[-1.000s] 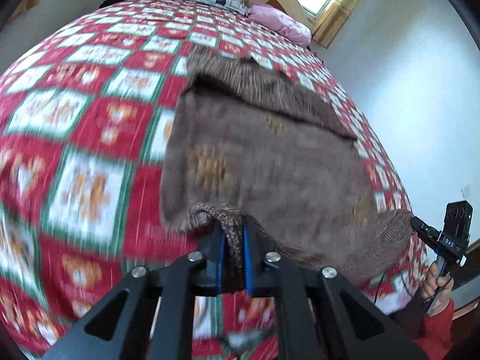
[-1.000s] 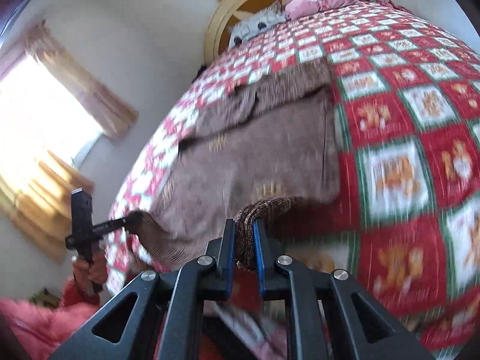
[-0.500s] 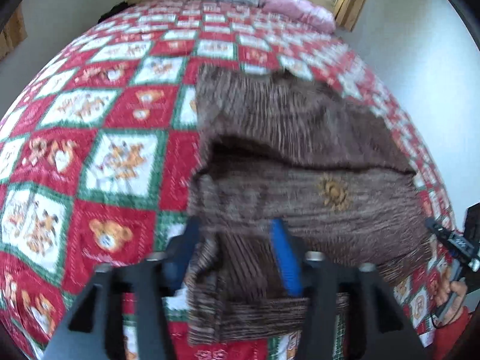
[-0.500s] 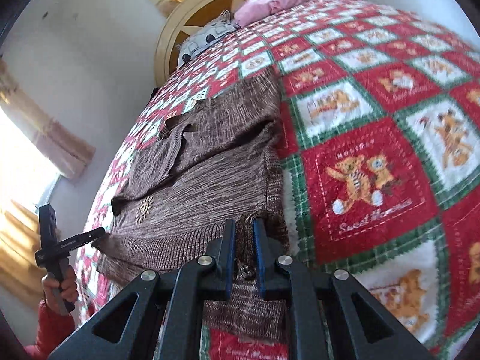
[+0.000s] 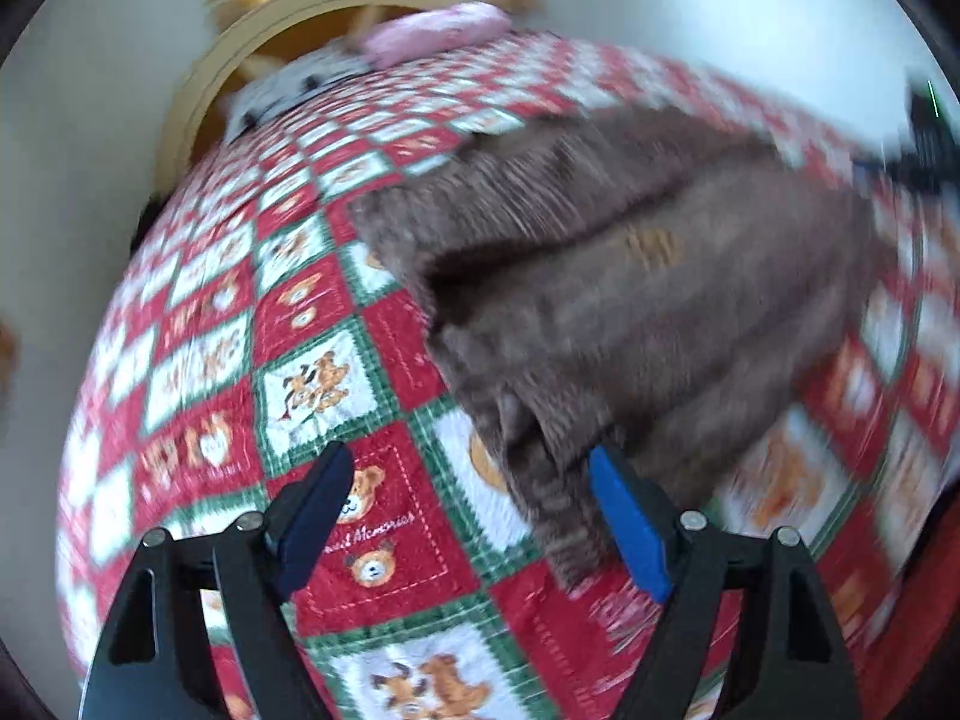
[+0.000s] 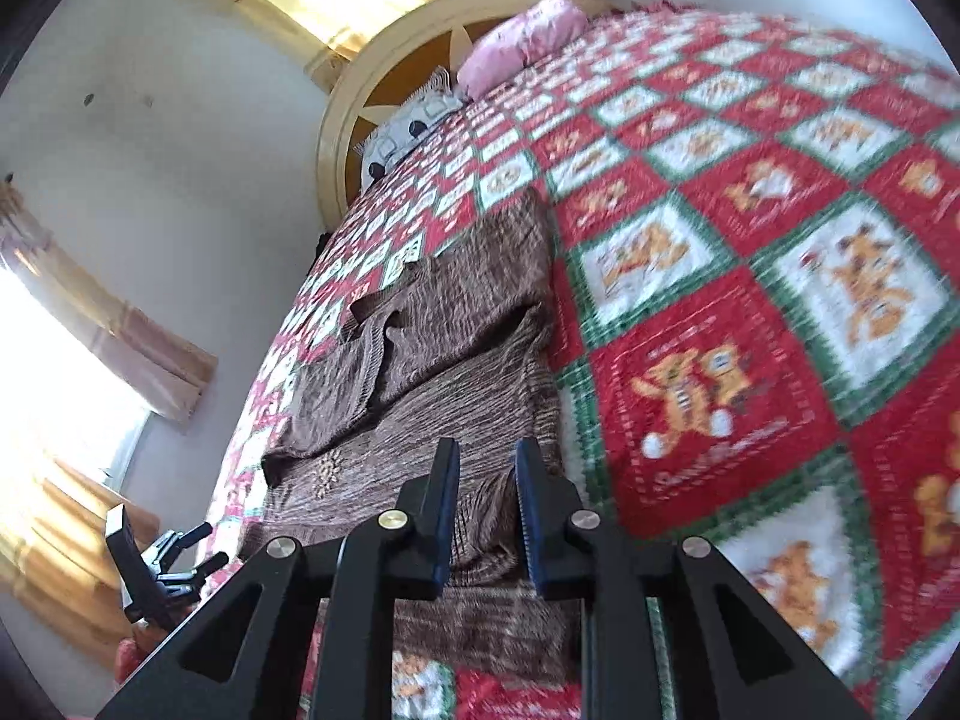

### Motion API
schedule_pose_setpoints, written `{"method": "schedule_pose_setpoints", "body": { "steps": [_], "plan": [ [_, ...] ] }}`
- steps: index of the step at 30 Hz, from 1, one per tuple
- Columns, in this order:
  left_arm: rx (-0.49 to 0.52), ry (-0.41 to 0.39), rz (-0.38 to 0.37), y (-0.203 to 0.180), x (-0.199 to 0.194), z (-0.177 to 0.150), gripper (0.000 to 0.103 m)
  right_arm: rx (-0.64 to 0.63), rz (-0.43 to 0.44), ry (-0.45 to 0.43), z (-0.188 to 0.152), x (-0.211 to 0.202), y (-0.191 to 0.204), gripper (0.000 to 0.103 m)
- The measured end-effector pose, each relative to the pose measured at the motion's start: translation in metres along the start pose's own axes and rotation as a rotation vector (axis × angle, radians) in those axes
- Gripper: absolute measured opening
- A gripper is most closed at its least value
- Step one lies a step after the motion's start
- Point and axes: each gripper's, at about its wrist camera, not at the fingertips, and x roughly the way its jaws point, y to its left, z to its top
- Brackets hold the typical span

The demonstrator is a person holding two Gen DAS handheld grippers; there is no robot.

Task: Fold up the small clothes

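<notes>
one brown knitted garment (image 6: 456,360), a soft ribbed sweater with a marled, streaky yarn and a small golden flower-like motif stitched on its front, lies on the bed, folded across itself so that the lower part overlaps the upper in a thick double layer with a raised fold edge. under it spreads a fleecy quilt (image 6: 750,276) in a checker of red and white squares framed in green, each square printed with orange teddy bears. at the head of the bed stands a rounded wooden headboard (image 6: 384,78), pale at the rim and darker inside, and against it rest two pillows: one pink and puffy (image 6: 522,36), one white with dark round spots (image 6: 408,126). the left gripper (image 5: 474,516), black with blue pads, has its two jaws spread wide and opening; the sweater's near corner hangs loose by the right-hand pad, not pinched, and the view is smeared by motion. the right gripper (image 6: 486,510), of the same black frame and blue pads, stands just over the sweater's near hem with its jaws opening a narrow way, fabric showing through the gap but not squeezed. in the right wrist view the left gripper shows small at the bed's far edge, beside two sunlit curtained windows.
</notes>
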Motion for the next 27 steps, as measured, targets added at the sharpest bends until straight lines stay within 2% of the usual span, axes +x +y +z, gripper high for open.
{"method": "schedule_pose_setpoints", "body": {
  "steps": [5, 8, 10, 11, 13, 14, 16, 17, 19, 22, 25, 26, 27],
  "plan": [
    [0.238, 0.027, -0.029, -0.032, 0.022, 0.013, 0.084, 0.005, -0.023, -0.012, -0.006, -0.017, 0.000, 0.021],
    [0.261, -0.029, -0.019, -0.039, 0.032, 0.034, 0.084, 0.017, -0.018, -0.010, -0.009, -0.017, 0.000, 0.021],
    [0.184, -0.026, -0.024, -0.031, 0.050, 0.052, 0.085, 0.028, -0.014, -0.007, -0.011, -0.016, 0.000, 0.021],
    [0.103, -0.005, -0.051, -0.022, 0.060, 0.059, 0.085, 0.031, -0.011, -0.008, -0.013, -0.017, 0.000, 0.021],
    [-0.104, 0.030, -0.161, 0.003, 0.077, 0.063, 0.085, 0.033, -0.011, -0.018, -0.016, -0.018, 0.001, 0.021],
    [-0.267, 0.055, -0.257, 0.023, 0.088, 0.061, 0.085, 0.028, -0.015, -0.023, -0.017, -0.020, 0.001, 0.021],
    [-0.457, 0.014, -0.342, 0.043, 0.091, 0.053, 0.082, 0.014, -0.030, -0.026, -0.019, -0.020, 0.001, 0.021],
    [-0.509, 0.001, -0.375, 0.048, 0.090, 0.050, 0.082, 0.006, -0.037, -0.023, -0.019, -0.019, 0.001, 0.021],
    [-0.511, 0.006, -0.380, 0.050, 0.089, 0.049, 0.083, -0.005, -0.047, -0.012, -0.018, -0.017, 0.000, 0.021],
    [-0.434, 0.014, -0.330, 0.037, 0.087, 0.050, 0.084, -0.051, -0.069, -0.001, -0.016, -0.015, 0.001, 0.021],
    [-0.367, 0.025, -0.293, 0.027, 0.089, 0.054, 0.091, -0.098, -0.071, 0.013, -0.013, -0.015, 0.003, 0.023],
    [-0.359, 0.029, -0.291, 0.024, 0.089, 0.054, 0.093, -0.120, -0.077, 0.018, -0.012, -0.014, 0.004, 0.040],
    [-0.357, 0.033, -0.288, 0.021, 0.091, 0.057, 0.094, -0.141, -0.086, 0.013, -0.012, -0.014, 0.006, 0.062]
  ]
}}
